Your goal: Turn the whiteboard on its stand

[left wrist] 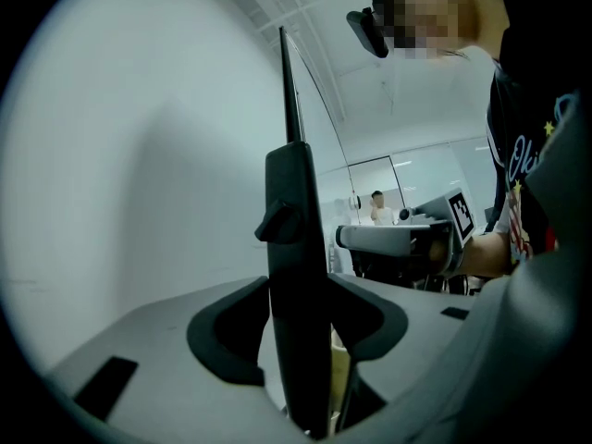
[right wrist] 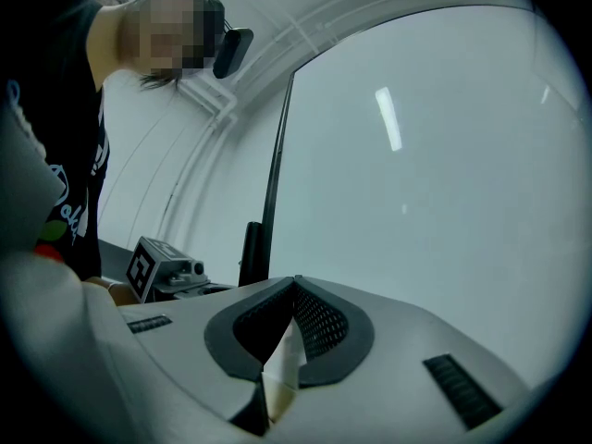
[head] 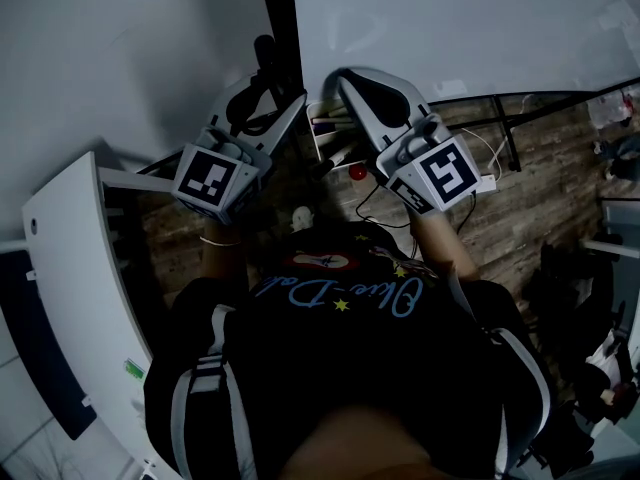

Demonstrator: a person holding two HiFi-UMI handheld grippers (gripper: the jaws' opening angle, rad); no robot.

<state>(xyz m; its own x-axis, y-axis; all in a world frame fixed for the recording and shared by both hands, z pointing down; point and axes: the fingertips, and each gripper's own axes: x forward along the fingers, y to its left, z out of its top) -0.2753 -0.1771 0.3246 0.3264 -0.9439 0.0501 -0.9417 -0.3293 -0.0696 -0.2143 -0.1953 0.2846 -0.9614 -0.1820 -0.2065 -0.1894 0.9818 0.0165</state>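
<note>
At centre left of the head view, the left gripper (head: 258,96) is clamped on the stand's black upright post (head: 281,28) (a small knob (left wrist: 275,222) juts from its side), with pads pressed to both sides. The whiteboard (head: 450,28) fills the upper right. Near its lower left corner, the right gripper (head: 350,78) has its jaws closed together with nothing between them.

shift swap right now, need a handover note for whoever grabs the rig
Left tool: shut on the black post at the whiteboard's side edge.
Right tool: shut, nothing between its jaws, tip up by the board's lower edge.
Done: grip on the post.
Left: the turn itself. The board looks upright and seemingly unturned.
</note>
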